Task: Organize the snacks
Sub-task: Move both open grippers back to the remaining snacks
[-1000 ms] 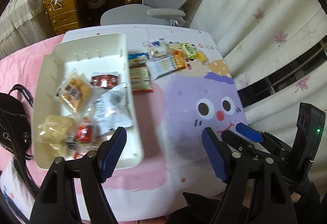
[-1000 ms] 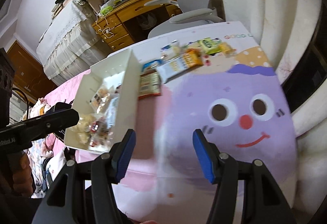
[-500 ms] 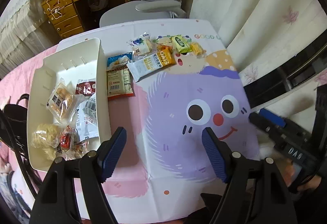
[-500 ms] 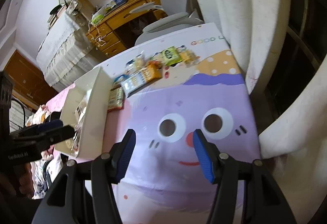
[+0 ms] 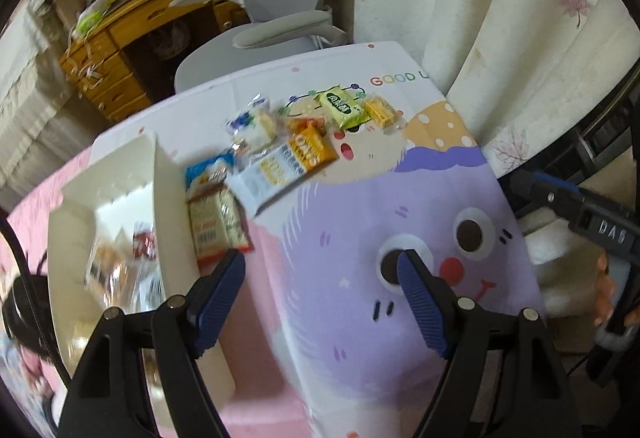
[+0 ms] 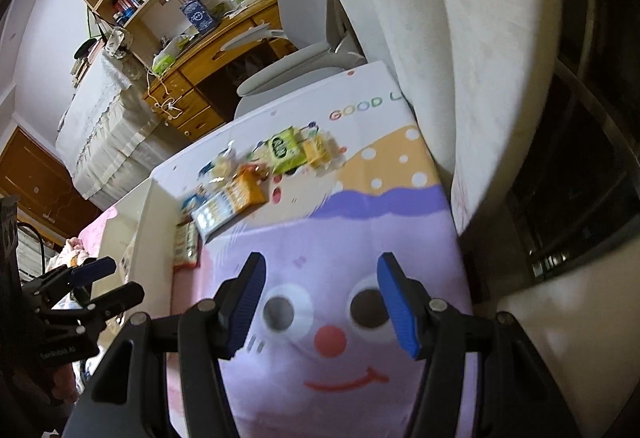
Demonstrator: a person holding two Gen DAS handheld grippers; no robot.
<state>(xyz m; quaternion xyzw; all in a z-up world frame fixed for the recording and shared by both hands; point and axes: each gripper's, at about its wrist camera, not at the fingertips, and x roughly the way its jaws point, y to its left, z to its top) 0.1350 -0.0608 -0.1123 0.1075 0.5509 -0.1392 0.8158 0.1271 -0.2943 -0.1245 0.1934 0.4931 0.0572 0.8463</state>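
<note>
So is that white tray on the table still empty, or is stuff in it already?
Partly filled. The white tray already holds several wrapped snacks, though blur hides how many; more packets lie outside it on the tablecloth.

Both wrist views look steeply down over the cartoon-face cloth (image 5: 400, 238) from its near edge. Both share the snack pile (image 6: 256, 174) beyond the face, with the left view set nearer the white tray (image 5: 168, 206).

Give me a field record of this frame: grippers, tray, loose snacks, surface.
left hand-held gripper: open, empty, above the cloth beside the tray
right hand-held gripper: open, empty, above the cartoon face
tray: white, holds several wrapped snacks
loose snacks: cluster beyond the tray, including a green packet and an orange-and-white packet
surface: tablecloth printed with a purple cartoon face
</note>
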